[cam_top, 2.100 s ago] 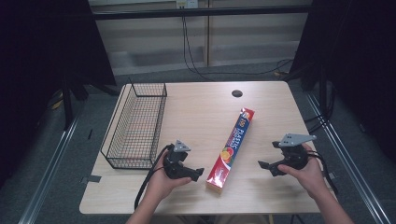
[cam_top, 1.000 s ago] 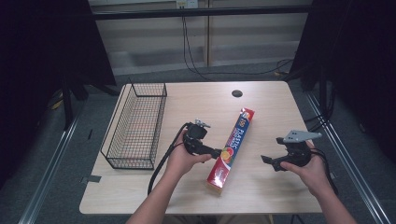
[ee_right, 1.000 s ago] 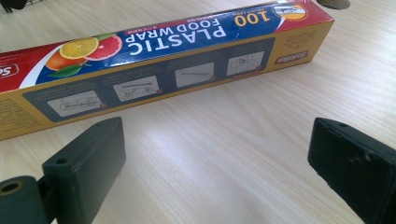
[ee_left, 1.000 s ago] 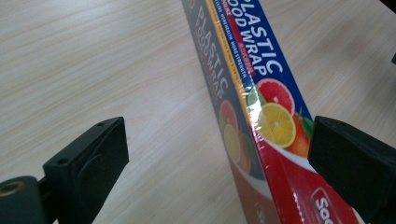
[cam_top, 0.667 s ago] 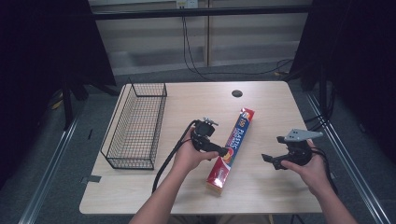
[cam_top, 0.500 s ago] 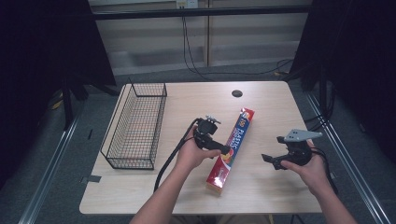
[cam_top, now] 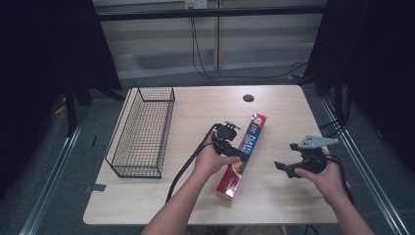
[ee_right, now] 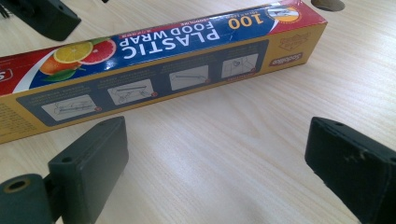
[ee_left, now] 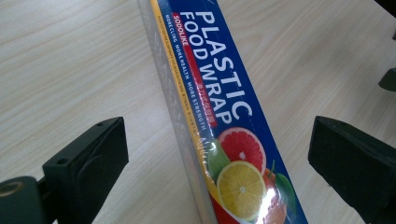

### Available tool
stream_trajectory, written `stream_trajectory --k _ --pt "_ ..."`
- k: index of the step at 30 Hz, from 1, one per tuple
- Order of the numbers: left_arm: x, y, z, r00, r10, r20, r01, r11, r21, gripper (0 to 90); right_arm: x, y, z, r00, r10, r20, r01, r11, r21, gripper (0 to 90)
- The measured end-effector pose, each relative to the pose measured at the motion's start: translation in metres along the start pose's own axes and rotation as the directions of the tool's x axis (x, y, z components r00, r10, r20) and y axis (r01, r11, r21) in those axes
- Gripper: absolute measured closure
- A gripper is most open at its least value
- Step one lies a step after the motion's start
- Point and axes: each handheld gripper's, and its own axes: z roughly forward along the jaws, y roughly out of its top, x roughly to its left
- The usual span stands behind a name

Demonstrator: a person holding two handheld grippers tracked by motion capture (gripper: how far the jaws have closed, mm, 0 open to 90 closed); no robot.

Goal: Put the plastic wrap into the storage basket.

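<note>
A long box of plastic food wrap [cam_top: 246, 147], blue, red and yellow with citrus fruit printed on it, lies diagonally on the wooden table [cam_top: 195, 105]. My left gripper [cam_top: 239, 152] is open and sits over the middle of the box. In the left gripper view the box [ee_left: 219, 116] runs between the two wide-apart jaws, which do not touch it. My right gripper [cam_top: 285, 168] is held open a little to the right of the box, above bare table. In the right gripper view the box [ee_right: 154, 60] lies across the scene beyond the jaws.
A black wire basket [cam_top: 142, 132] stands at the table's left side with nothing in it. A dark round hole [cam_top: 248, 98] sits near the table's far edge. A black cable [cam_top: 188, 164] trails from the left gripper toward the front edge.
My left gripper has travelled right and forward from the front of the table, beside the basket, to the box and now straddles it. The right gripper has barely shifted.
</note>
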Motion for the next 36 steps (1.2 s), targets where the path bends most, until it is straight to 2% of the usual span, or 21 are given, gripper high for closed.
stream_trajectory --k 1,2,3,4,6,7,9,10,11,12,16,17,19,20,21,24,26,27,28,29,36 --pt "0.0 0.0 0.001 1.0 0.003 -0.002 -0.003 0.9999 0.011 4.9 0.0 0.0 0.0 1.0 0.003 -0.003 -0.003 1.0 -0.001 5.8" --pt "-0.003 0.0 0.004 0.9994 -0.035 0.004 0.035 0.9993 -0.015 4.9 0.0 0.0 0.0 1.0 0.003 -0.001 -0.003 1.0 -0.003 5.8" --pt "-0.001 0.001 0.003 1.0 0.001 -0.002 -0.001 0.9999 0.014 4.9 0.0 0.0 0.0 1.0 0.002 0.0 -0.002 1.0 -0.003 5.8" --pt "-0.003 0.002 0.006 0.9999 -0.013 0.002 0.013 0.9999 0.0 4.9 0.0 0.0 0.0 1.0 0.001 -0.002 -0.001 1.0 -0.002 5.8" --pt "-0.002 0.003 0.006 1.0 0.0 0.002 0.0 0.9999 0.016 4.9 0.0 0.0 0.001 1.0 -0.002 0.001 0.002 1.0 -0.001 5.7" --pt "-0.004 0.003 0.008 0.9999 -0.014 0.007 0.014 0.9999 0.001 4.9 0.0 0.0 0.0 1.0 -0.002 -0.003 0.002 1.0 0.0 5.8" --pt "-0.004 0.004 0.009 0.9999 0.0 0.014 0.0 0.9997 0.023 4.9 0.0 0.0 0.0 1.0 0.002 -0.001 -0.002 1.0 -0.003 5.7" --pt "-0.006 0.005 0.011 0.9994 -0.029 0.018 0.029 0.9996 -0.001 4.9 0.0 0.0 0.0 1.0 0.003 -0.003 -0.003 1.0 -0.002 5.8" --pt "-0.005 0.005 0.011 0.9999 -0.001 0.013 0.001 0.9998 0.021 4.9 0.0 0.0 -0.001 1.0 0.005 -0.003 -0.005 1.0 -0.002 5.8" --pt "-0.005 0.005 0.011 0.9999 0.002 0.016 -0.002 0.9998 0.02 4.9 0.0 0.0 -0.001 1.0 0.005 0.0 -0.005 1.0 -0.004 5.7" --pt "-0.006 0.006 0.016 0.9999 0.0 0.011 0.0 0.9995 0.032 4.9 0.0 0.0 -0.001 1.0 0.004 -0.004 -0.004 1.0 -0.006 5.8" --pt "-0.008 0.006 0.019 0.9998 -0.017 0.012 0.017 0.9997 0.019 4.9 0.0 0.0 -0.001 1.0 0.002 -0.005 -0.002 1.0 -0.006 5.9" --pt "-0.008 0.006 0.02 0.9999 0.001 0.013 -0.002 0.9994 0.035 4.9 0.0 0.0 -0.001 1.0 0.003 -0.004 -0.003 1.0 -0.005 5.9" --pt "-0.01 0.006 0.023 0.9998 -0.019 0.006 0.019 0.9997 0.013 5.0 0.0 0.0 -0.002 1.0 0.003 -0.005 -0.003 1.0 -0.005 6.0" --pt "-0.009 0.007 0.022 1.0 0.004 0.008 -0.004 0.9991 0.043 5.2 0.0 0.0 -0.002 1.0 0.007 -0.005 -0.007 1.0 -0.008 6.0" --pt "-0.01 0.007 0.026 0.9999 0.014 -0.005 -0.013 0.9989 0.045 5.7 0.0 0.0 -0.003 1.0 0.007 -0.005 -0.007 1.0 -0.016 6.0" --pt "-0.01 0.007 0.027 1.0 0.008 -0.006 -0.008 0.9984 0.057 6.3 0.0 0.0 -0.004 0.9999 0.01 -0.011 -0.01 1.0 -0.018 6.0" --pt "-0.01 0.007 0.029 1.0 0.002 -0.008 -0.001 0.9989 0.047 6.5 0.0 0.0 -0.004 0.9999 0.01 -0.009 -0.01 1.0 -0.019 6.0" --pt "-0.011 0.007 0.031 0.9997 -0.021 -0.01 0.021 0.999 0.04 6.9 0.0 0.0 -0.003 0.9999 0.009 -0.009 -0.009 1.0 -0.019 6.0" --pt "-0.011 0.007 0.031 1.0 0.0 -0.007 0.0 0.9986 0.053 6.9 0.0 0.0 -0.003 0.9999 0.007 -0.011 -0.007 1.0 -0.015 6.0" --pt "-0.013 0.006 0.038 0.9997 0.004 -0.022 -0.003 0.9978 0.067 10.2 0.0 0.0 -0.003 0.9999 0.012 -0.007 -0.012 1.0 -0.019 6.1"
